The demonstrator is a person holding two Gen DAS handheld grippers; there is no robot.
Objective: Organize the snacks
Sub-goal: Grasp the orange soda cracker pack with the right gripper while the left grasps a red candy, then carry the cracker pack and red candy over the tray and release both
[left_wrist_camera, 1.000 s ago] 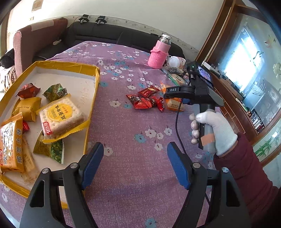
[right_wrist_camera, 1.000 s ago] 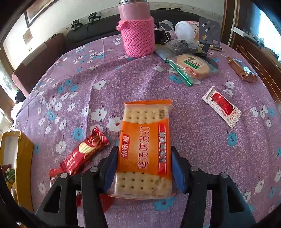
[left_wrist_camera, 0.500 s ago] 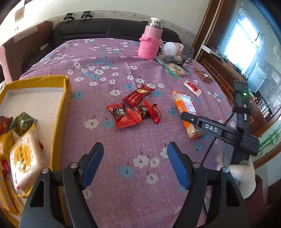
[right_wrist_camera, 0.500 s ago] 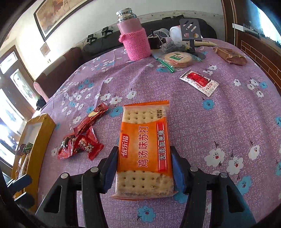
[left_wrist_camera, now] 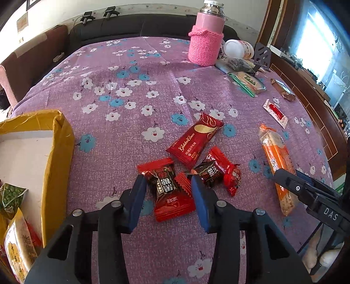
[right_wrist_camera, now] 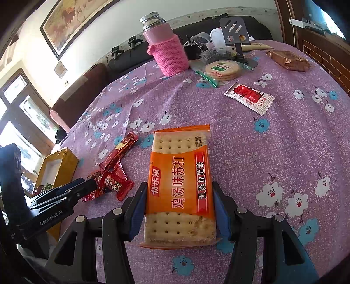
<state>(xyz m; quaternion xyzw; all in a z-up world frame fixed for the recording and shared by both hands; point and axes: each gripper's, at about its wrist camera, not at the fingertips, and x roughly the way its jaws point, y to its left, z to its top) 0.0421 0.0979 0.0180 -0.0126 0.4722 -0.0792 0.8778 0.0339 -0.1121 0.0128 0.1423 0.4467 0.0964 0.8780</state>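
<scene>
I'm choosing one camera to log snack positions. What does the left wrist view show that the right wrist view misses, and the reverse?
Only the left wrist view shows the snacks inside the yellow box, such as the green pea packet. Only the right wrist view shows the framed painting and the cracker pack's printed front. Both show the red candies, pink bottle and purple tablecloth.

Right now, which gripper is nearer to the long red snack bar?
Left. The left gripper straddles a red candy just before the red snack bar; the right gripper, shut on the orange cracker pack, is farther aside.
</scene>
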